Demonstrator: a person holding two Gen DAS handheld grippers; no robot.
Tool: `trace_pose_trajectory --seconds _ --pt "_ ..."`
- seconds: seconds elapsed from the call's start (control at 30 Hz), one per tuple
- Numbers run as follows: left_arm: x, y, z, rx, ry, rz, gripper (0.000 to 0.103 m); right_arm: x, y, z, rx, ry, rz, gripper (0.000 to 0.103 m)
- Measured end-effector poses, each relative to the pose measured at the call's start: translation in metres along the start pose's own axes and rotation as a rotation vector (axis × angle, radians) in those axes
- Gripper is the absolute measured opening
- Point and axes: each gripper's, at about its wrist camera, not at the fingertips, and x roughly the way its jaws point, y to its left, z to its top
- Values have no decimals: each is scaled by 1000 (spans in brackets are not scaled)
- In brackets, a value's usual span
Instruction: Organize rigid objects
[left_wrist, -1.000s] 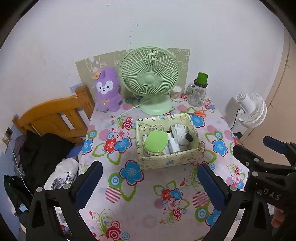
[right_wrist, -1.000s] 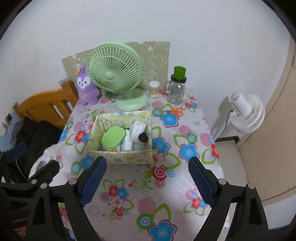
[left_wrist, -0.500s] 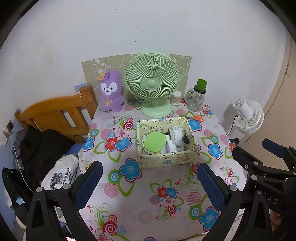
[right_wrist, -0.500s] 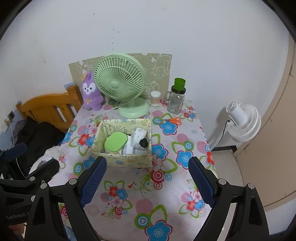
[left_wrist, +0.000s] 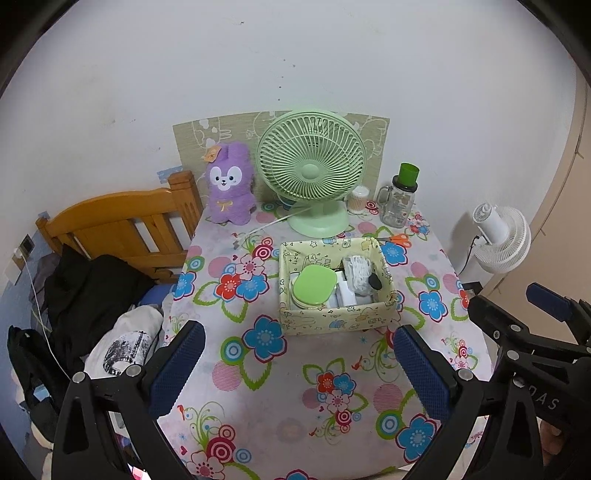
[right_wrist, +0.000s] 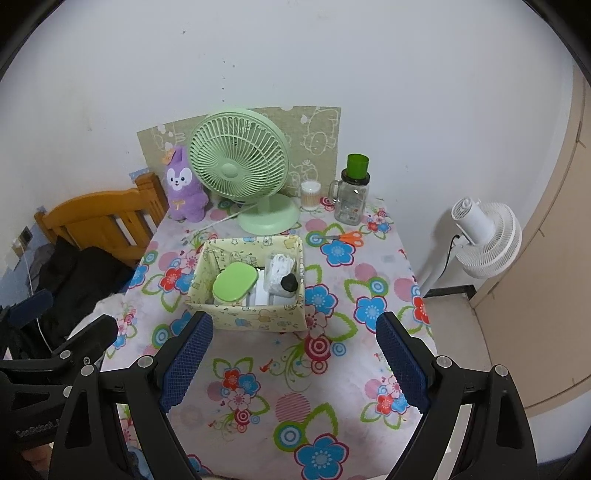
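A pale yellow patterned box (left_wrist: 334, 321) (right_wrist: 251, 317) stands in the middle of the floral table. It holds a green-lidded case (left_wrist: 314, 286) (right_wrist: 234, 282), a white bundle (left_wrist: 360, 271) (right_wrist: 280, 271), a black knob (left_wrist: 375, 283) (right_wrist: 289, 283) and white items. Orange scissors (left_wrist: 397, 240) (right_wrist: 347, 237) lie behind the box. My left gripper (left_wrist: 295, 363) is open and empty, high above the table's near part. My right gripper (right_wrist: 293, 360) is open and empty, also well back from the box. Each gripper shows at the edge of the other's view.
A green desk fan (left_wrist: 312, 177) (right_wrist: 243, 170), a purple plush (left_wrist: 229, 184) (right_wrist: 183, 186), a small jar (right_wrist: 310, 195) and a glass mug with a green lid (left_wrist: 400, 199) (right_wrist: 352, 194) stand at the table's back. A wooden bed frame (left_wrist: 118, 225) with clothes is left. A white floor fan (right_wrist: 484, 238) is right.
Both grippers have pulled back and up from the table, so the box and fan look smaller and farther. Both stay open and empty.
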Motion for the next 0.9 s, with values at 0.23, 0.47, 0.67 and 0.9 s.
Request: trace_pose_trajectory --seconds 0.23,0.47,0.67,0.9 --pt "-7 -3 -3 1 5 33 103 -8 0 0 -4 -6 -13 92" --pt "-17 -5 -2 5 -23 54 103 -14 -1 1 5 -22 -2 92" --pt "-21 -4 0 -5 -26 47 103 -19 -2 -1 17 -22 5 92" --pt "-20 -5 1 -4 -17 37 103 -25 -1 -1 21 -30 -10 92"
